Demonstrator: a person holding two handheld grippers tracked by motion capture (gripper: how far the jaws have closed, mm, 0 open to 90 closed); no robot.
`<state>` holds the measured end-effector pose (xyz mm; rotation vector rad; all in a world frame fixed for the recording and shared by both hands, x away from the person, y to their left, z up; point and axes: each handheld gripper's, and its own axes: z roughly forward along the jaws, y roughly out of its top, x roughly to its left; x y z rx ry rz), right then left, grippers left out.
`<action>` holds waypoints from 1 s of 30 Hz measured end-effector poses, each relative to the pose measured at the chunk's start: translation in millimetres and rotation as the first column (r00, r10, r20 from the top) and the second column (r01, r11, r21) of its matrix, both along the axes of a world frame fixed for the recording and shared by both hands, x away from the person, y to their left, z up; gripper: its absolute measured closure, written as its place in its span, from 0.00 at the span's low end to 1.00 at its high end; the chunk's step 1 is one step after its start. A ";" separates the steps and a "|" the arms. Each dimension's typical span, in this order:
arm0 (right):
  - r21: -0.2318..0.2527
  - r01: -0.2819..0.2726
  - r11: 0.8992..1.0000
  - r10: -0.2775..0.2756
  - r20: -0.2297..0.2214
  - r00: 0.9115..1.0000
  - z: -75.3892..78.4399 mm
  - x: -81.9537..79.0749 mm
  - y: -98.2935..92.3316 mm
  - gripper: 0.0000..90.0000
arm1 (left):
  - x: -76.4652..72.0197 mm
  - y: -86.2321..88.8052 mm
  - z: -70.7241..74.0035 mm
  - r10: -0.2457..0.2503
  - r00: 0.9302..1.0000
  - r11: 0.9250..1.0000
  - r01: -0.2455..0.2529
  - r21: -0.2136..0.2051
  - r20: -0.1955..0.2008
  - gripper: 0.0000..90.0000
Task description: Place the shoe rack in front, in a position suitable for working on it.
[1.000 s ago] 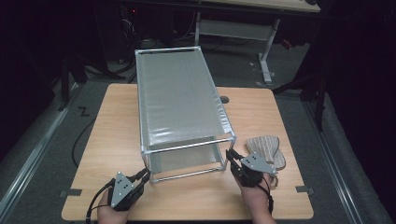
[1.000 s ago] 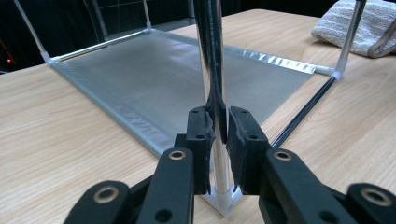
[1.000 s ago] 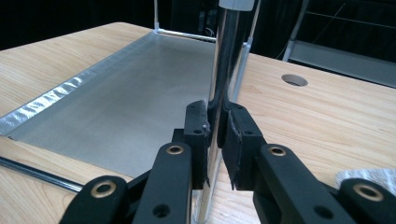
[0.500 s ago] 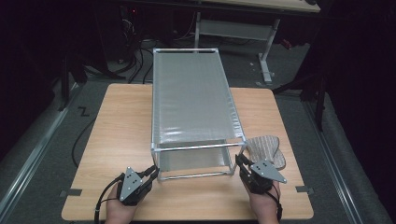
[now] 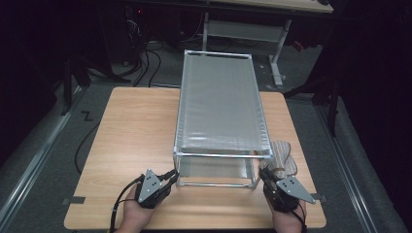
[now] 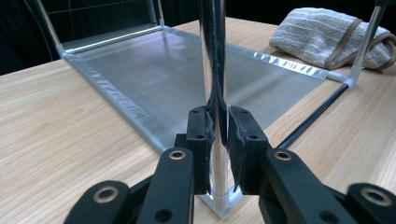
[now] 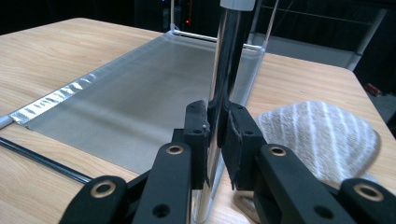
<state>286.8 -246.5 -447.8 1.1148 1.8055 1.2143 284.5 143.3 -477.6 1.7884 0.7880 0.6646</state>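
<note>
A metal-framed rack [image 5: 221, 104] with two mesh shelves stands on the wooden table [image 5: 131, 126], long axis running away from the person, far end overhanging the table's far edge. Its near end sits just short of the table's near edge.

Left gripper [image 5: 167, 180]: held in the person's left hand [image 5: 133, 216] at the rack's near left corner. In the left gripper view the two black jaws are clamped on the shiny upright post [image 6: 214, 70] of that corner, pads [image 6: 201, 135] pressed to either side of the tube just above its white plastic foot. The lower mesh shelf [image 6: 187, 77] stretches away behind the post, lying close over the tabletop.

Right gripper [image 5: 266, 177]: held in the person's right hand [image 5: 286, 221] at the rack's near right corner. In the right gripper view its jaws are closed on the upright post [image 7: 229, 60] there, with the tube pinched between the pads [image 7: 196, 133].

A folded striped cloth [image 5: 283, 156] lies on the table just beside the rack's near right corner, close to the right gripper; the same cloth shows behind the far post in the left gripper view. Cables trail from both grippers toward the near table edge.
</note>
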 end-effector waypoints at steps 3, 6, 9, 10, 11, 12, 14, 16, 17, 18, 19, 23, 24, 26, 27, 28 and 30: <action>0.000 0.005 1.000 -0.005 0.000 1.000 0.1 -2.8 -2.7 0.89 | 1.0 -1.5 -0.2 -0.001 1.000 1.000 0.001 0.005 -0.002 0.87; 0.001 -0.010 1.000 0.010 0.004 1.000 -0.1 -3.1 -2.8 0.89 | -0.4 -0.4 0.7 0.005 1.000 1.000 -0.005 0.004 0.003 0.82; 0.001 -0.031 1.000 0.031 0.006 0.999 -0.4 -3.1 -0.3 0.88 | -1.9 2.2 1.7 0.020 1.000 1.000 -0.020 -0.003 0.009 0.80; -0.002 -0.034 0.999 0.034 0.008 0.999 -0.4 -2.8 1.1 0.88 | -2.3 3.3 1.6 0.029 1.000 1.000 -0.029 -0.005 0.006 0.79; -0.002 -0.044 0.999 0.044 0.006 0.999 -0.3 -2.5 2.5 0.88 | -2.5 4.5 1.4 0.039 0.999 0.999 -0.039 -0.009 0.007 0.77; -0.003 -0.054 0.999 0.054 0.008 0.998 -0.4 -1.8 4.1 0.88 | -3.0 6.4 1.7 0.051 0.999 0.999 -0.051 -0.008 0.006 0.77; -0.006 -0.067 0.998 0.067 0.011 0.998 -0.4 -0.2 8.1 0.88 | -4.4 10.7 2.0 0.075 0.997 0.997 -0.075 -0.019 0.008 0.75; -0.008 -0.083 0.997 0.083 0.011 0.996 -0.3 1.9 12.6 0.88 | -6.8 15.8 2.5 0.096 0.995 0.995 -0.096 -0.028 0.008 0.75; -0.008 -0.092 0.996 0.092 0.010 0.996 -0.2 3.2 15.0 0.88 | -8.1 18.4 2.4 0.105 0.994 0.994 -0.105 -0.029 0.013 0.75; -0.009 -0.102 0.995 0.102 0.009 0.995 -0.2 4.7 17.8 0.88 | -9.5 20.9 2.4 0.114 0.993 0.993 -0.114 -0.028 0.012 0.75; -0.009 -0.113 0.994 0.113 0.012 0.994 -0.3 6.6 21.0 0.88 | -11.0 23.4 2.3 0.122 0.992 0.992 -0.122 -0.029 0.012 0.75; -0.017 -0.165 0.986 0.165 0.015 0.986 -0.1 13.3 36.7 0.88 | -18.1 33.8 2.3 0.150 0.989 0.988 -0.149 -0.030 0.014 0.74; -0.017 -0.180 0.983 0.181 0.016 0.983 -0.3 14.7 41.5 0.88 | -20.1 36.4 2.4 0.157 0.987 0.987 -0.157 -0.032 0.014 0.74; -0.027 -0.213 0.977 0.213 0.018 0.977 -0.2 16.8 51.1 0.88 | -23.6 41.2 2.5 0.171 0.985 0.985 -0.170 -0.034 0.014 0.74; -0.032 -0.230 0.973 0.230 0.020 0.973 -0.3 17.9 56.0 0.88 | -25.6 43.9 2.3 0.178 0.984 0.983 -0.178 -0.034 0.013 0.74; -0.035 -0.248 0.968 0.249 0.023 0.968 -0.4 18.9 62.2 0.88 | -26.7 45.5 2.2 0.183 0.983 0.983 -0.182 -0.032 0.013 0.74; -0.043 -0.273 0.961 0.274 0.021 0.962 -0.3 19.7 70.2 0.87 | -29.8 49.2 1.8 0.195 0.981 0.980 -0.195 -0.031 0.010 0.74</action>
